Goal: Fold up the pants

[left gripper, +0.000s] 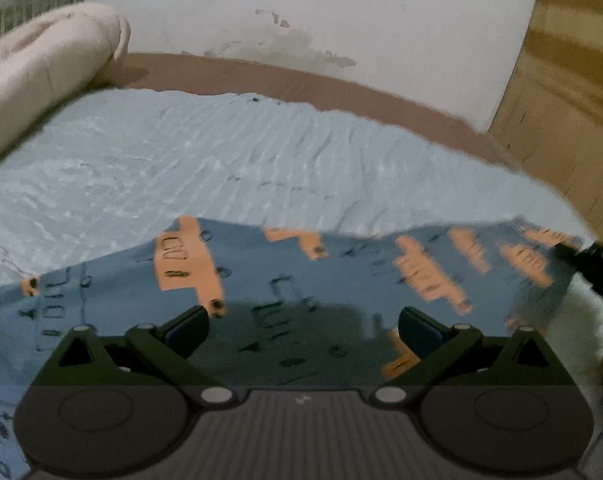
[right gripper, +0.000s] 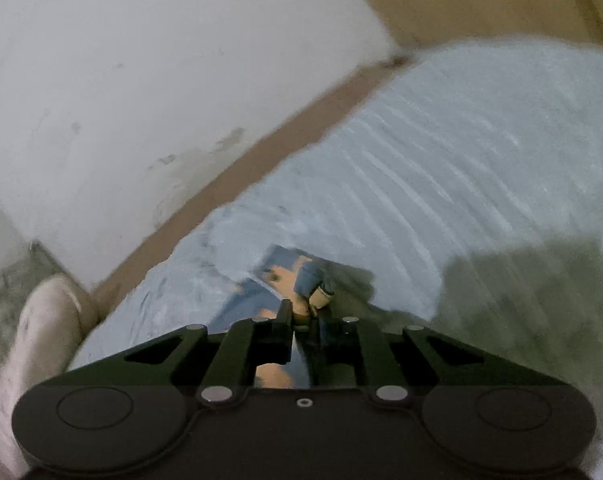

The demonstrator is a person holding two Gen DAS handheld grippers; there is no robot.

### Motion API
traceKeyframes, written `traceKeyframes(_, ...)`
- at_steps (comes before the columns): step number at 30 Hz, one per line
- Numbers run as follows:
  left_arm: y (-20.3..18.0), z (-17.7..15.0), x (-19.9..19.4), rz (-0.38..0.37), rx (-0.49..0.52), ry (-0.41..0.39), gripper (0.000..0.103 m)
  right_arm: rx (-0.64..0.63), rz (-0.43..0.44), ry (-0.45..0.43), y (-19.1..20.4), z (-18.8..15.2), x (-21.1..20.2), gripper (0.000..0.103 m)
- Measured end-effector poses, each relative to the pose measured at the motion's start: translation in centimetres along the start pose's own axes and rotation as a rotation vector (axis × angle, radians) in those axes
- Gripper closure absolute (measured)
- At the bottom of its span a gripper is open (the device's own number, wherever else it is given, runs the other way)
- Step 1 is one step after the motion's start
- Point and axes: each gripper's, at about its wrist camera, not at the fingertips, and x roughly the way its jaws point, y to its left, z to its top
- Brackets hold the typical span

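The pants point(left gripper: 285, 280) are blue with orange patches and dark printed marks, spread flat across the near part of a light blue bedsheet point(left gripper: 205, 160). My left gripper point(left gripper: 303, 326) hovers over them with its jaws wide apart and nothing between them. In the right wrist view my right gripper point(right gripper: 300, 316) has its jaws together on an edge of the pants point(right gripper: 289, 270), and a bunch of blue and orange cloth sticks out past the fingertips. A small tan cord end pokes out beside the right finger.
A rolled pale pink blanket point(left gripper: 41, 68) lies at the bed's far left. A brown bed frame point(left gripper: 301, 76) runs along a white wall point(left gripper: 301, 4). A wooden cupboard point(left gripper: 561, 92) stands at the right. A dark object point(left gripper: 597, 268) shows at the right edge of the left wrist view.
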Motion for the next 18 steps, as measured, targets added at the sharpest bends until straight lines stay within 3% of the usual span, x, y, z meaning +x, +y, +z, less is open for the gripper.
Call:
traceKeyframes(6, 0.5, 1.0, -1.5, -0.155, -0.133, -0.04, 0.001, -0.429, 0.054, -0.092, 8.8, -1.2, -3.4, 0.091)
traceKeyframes(9, 0.9, 0.9, -1.9, -0.208, -0.172, -0.05, 0.001, -0.57, 0.117, -0.096, 12.3, -3.2, -5.0, 0.091)
traceKeyframes(14, 1.3, 0.1, -1.4, -0.211, -0.192, -0.028, 0.001, -0.707, 0.186, -0.015, 15.8, -8.7, -6.4, 0.091)
traceKeyframes(18, 1.1, -0.7, -0.2, -0.202, -0.189, 0.009, 0.001, -0.76, 0.165, 0.109, 15.9, -14.4, -5.5, 0.091)
